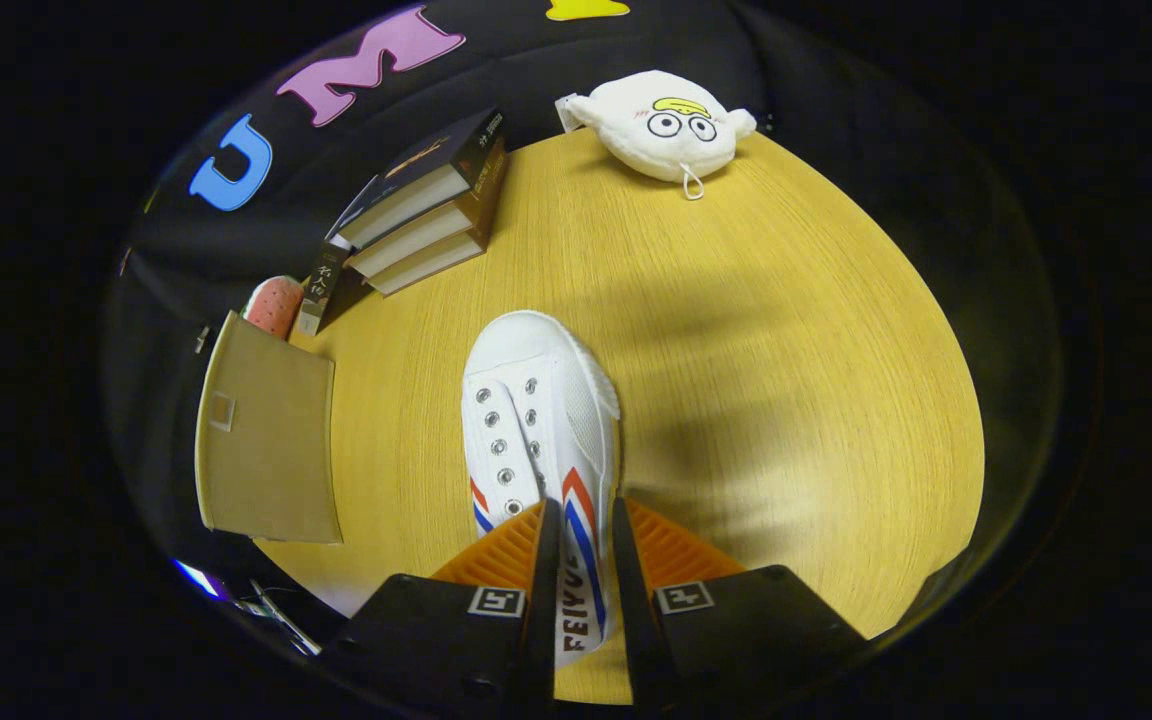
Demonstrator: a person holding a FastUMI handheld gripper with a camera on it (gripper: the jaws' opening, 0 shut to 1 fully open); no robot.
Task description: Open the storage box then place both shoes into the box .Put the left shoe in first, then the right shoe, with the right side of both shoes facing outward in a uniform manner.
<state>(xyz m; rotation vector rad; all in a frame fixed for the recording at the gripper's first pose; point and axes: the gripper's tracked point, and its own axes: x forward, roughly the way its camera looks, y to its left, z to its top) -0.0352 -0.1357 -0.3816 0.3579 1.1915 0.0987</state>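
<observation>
Gripper view, gripper (pixel 586 520) pinching white shoe (pixel 541 420), sidewall lettering "FEIYUE", wooden table (pixel 786 350).

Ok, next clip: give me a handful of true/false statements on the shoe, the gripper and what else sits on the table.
1. The hand-held gripper has its fingers closed on the side wall of the white shoe. True.
2. The shoe's toe points back toward the gripper. False: the toe points away, toward the far side of the table.
3. A stack of books lies beyond the shoe. True.
4. The white plush toy lies inside the shoe. False: it sits at the table's far edge, apart from the shoe.
5. The shoe is laced. False: its eyelets are empty.
</observation>
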